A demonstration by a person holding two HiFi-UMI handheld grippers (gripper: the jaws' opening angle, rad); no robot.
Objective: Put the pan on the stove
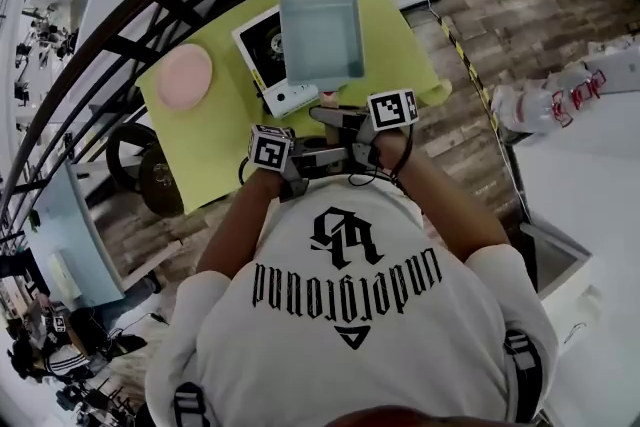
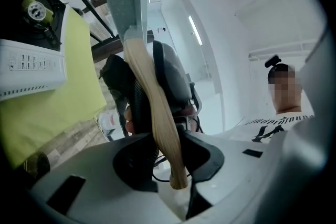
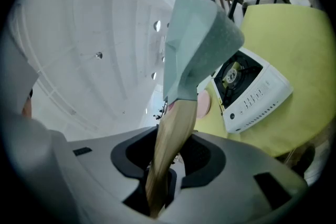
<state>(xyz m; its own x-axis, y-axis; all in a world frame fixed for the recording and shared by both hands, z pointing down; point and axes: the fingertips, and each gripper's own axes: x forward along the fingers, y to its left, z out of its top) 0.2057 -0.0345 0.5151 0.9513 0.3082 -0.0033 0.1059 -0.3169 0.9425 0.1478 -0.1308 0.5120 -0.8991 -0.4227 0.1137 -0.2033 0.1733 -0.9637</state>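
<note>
The person wears a white T-shirt [image 1: 350,315] printed in black with gothic lettering, an emblem and a small triangle outline. Black-and-grey straps [image 1: 522,370] lie over both shoulders. The left hand-held gripper [image 1: 312,158] and the right hand-held gripper [image 1: 335,118] have dark grey bodies, each carrying a white cube [image 1: 270,150] with black square markers. Thin black cables [image 1: 375,177] loop beside them. Up close, each shell is pale grey, with black padding round the jaws and small black rectangular slots.
</note>
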